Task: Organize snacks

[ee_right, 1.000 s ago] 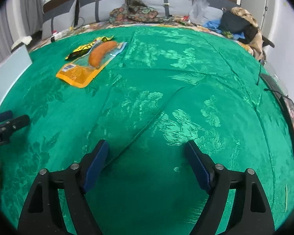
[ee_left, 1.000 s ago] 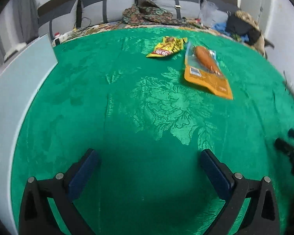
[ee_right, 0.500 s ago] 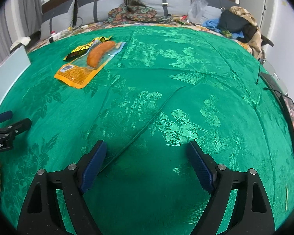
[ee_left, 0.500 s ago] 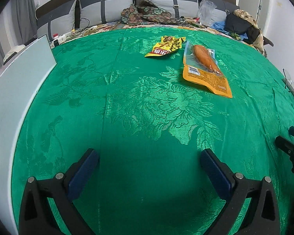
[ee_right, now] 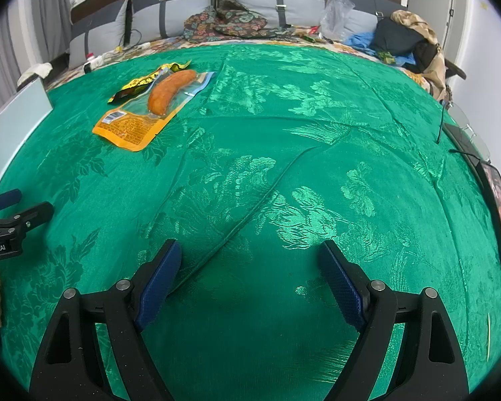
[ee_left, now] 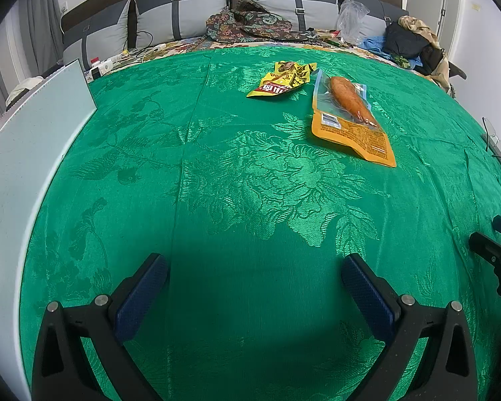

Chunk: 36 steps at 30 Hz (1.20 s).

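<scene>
Two snacks on bed | sausage pack point(ee_left: 350, 117) touching yellow wrapper point(ee_left: 282, 82), w/ wrapper just behind | L tongs point(ee_left: 254, 284) & R tongs point(ee_right: 247, 274) agape, empty, well short of pack – prob. poised for first pick

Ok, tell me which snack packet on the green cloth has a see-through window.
The orange packet: its clear upper part shows a sausage inside. The crumpled yellow packet beside it is opaque.
</scene>
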Tool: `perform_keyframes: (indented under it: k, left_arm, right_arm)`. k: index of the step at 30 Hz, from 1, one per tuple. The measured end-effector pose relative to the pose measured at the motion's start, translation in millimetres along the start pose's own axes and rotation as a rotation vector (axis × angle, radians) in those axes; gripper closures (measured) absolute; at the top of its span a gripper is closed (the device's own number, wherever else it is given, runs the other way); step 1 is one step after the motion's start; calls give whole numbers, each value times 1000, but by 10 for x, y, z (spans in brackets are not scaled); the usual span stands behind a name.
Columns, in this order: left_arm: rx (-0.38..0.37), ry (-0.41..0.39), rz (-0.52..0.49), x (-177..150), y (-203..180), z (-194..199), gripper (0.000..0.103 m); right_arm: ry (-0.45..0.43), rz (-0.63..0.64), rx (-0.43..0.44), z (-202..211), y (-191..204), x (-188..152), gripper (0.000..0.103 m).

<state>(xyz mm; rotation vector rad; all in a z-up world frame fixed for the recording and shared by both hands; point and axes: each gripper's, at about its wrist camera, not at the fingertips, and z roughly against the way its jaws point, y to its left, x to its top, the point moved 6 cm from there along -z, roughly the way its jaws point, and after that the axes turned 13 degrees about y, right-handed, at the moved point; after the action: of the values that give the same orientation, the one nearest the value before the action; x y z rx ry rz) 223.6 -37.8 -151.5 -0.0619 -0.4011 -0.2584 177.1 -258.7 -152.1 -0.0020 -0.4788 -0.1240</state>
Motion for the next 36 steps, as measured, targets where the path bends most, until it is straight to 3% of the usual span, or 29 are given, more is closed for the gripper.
perform_keyframes:
  k: [9, 12, 14, 18, 20, 24, 27, 32, 36]
  left_arm:
    - [-2, 1, -1, 4, -7, 0, 0]
    - [-21, 78, -38, 123, -17, -59, 0]
    - [-55, 108, -47, 333, -1, -58, 0]
    - [-104, 20, -37, 1079, 53, 73, 0]
    - [-111, 19, -51, 1419, -37, 35, 0]
    - [-117, 54, -31, 2123, -233, -281, 1]
    - [-126, 93, 8, 2434, -327, -572, 2]
    - [-77, 174, 62, 2551, -313, -1056, 3]
    - [-21, 138, 4, 2534, -361, -1096, 7]
  right_arm:
    - [0, 0, 0, 2, -2, 0, 16]
    - [0, 0, 0, 1, -1, 0, 16]
    - [0, -1, 0, 0, 4, 2, 16]
    - [0, -1, 0, 0, 0, 1, 16]
    - [0, -1, 1, 0, 4, 3, 16]
    - [0, -1, 1, 1, 3, 1, 16]
    - [0, -1, 1, 1, 2, 0, 16]
    - [0, -1, 3, -2, 8, 2, 15]
    - [0, -2, 5, -16, 29, 3, 15]
